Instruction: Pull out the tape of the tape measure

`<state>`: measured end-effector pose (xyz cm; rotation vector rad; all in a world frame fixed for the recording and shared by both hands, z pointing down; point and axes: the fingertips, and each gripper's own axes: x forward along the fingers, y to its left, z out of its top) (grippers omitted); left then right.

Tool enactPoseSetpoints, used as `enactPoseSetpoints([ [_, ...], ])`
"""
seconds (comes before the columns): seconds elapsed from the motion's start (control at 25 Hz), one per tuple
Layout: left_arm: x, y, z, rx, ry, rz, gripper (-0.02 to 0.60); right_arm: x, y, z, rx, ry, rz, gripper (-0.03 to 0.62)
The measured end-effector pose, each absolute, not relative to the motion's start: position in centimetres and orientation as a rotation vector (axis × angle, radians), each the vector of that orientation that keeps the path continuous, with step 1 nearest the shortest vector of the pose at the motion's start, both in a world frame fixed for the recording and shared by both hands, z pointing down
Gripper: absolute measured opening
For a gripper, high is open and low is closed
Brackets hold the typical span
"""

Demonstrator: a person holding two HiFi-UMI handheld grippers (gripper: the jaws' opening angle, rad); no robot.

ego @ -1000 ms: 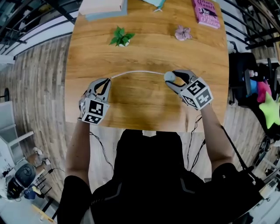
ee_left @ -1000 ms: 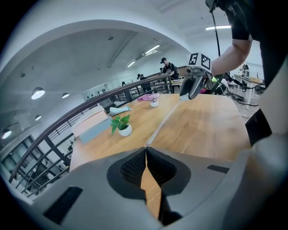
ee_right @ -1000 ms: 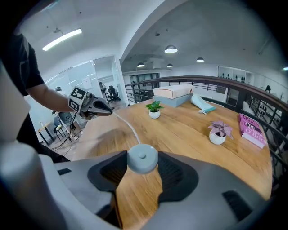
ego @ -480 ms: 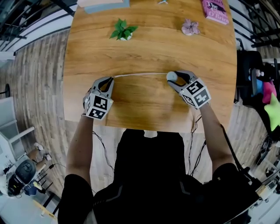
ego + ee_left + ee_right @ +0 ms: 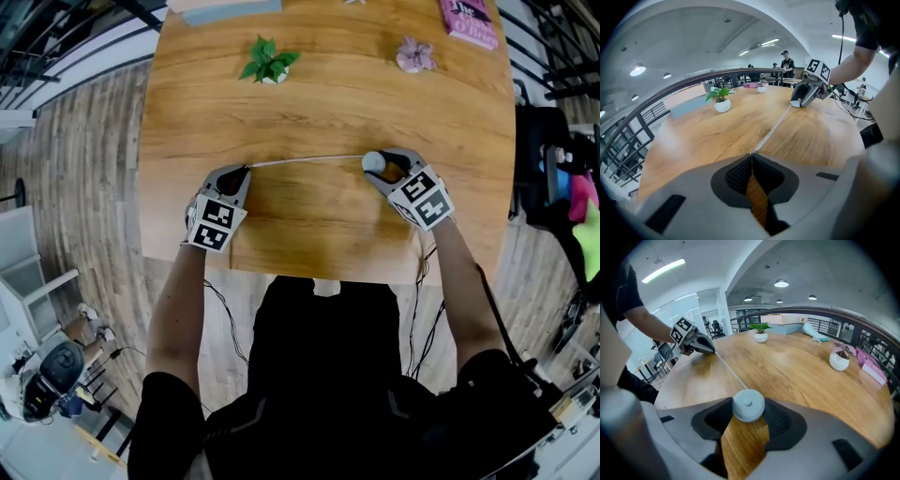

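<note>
The round pale grey tape measure case (image 5: 748, 405) sits between the jaws of my right gripper (image 5: 377, 165), which is shut on it just above the wooden table (image 5: 309, 103). A thin white tape (image 5: 305, 159) runs out of the case (image 5: 373, 161) and across to my left gripper (image 5: 246, 171), which is shut on the tape's end (image 5: 751, 152). In the left gripper view the tape (image 5: 774, 130) stretches away over the wood to the right gripper (image 5: 805, 93). The right gripper view shows the left gripper (image 5: 701, 345) low at the table's near edge.
A small green plant in a white pot (image 5: 267, 66) and a pink plant in a white pot (image 5: 413, 56) stand further back. A pink book (image 5: 467, 19) and a blue-grey book (image 5: 225, 7) lie at the far edge. The table's near edge (image 5: 309, 274) runs just behind both grippers.
Both grippers have sunk toward the table with the tape still between them. The tape, bowed before, now runs nearly straight.
</note>
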<state>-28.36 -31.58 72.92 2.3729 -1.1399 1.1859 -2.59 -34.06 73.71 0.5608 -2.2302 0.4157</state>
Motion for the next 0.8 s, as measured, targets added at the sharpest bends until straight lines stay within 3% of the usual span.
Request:
enactPoseSetpoints([
  [0.36, -29.2, -31.7, 72.9, 2.318, -1.171, 1.127, 0.043, -2.7, -34.1, 73.8, 0.564, -2.231, 0.438, 0.234],
  [0.48, -29.6, -31.4, 72.1, 2.299, -1.192, 1.114, 0.079, -2.8, -33.8, 73.5, 0.557, -2.228, 0.469, 0.307],
  [0.8, -30.1, -31.4, 62.6, 2.273, -1.413, 0.764, 0.104, -1.9, -33.2, 67.3, 0.595, -2.282, 0.388, 0.310],
])
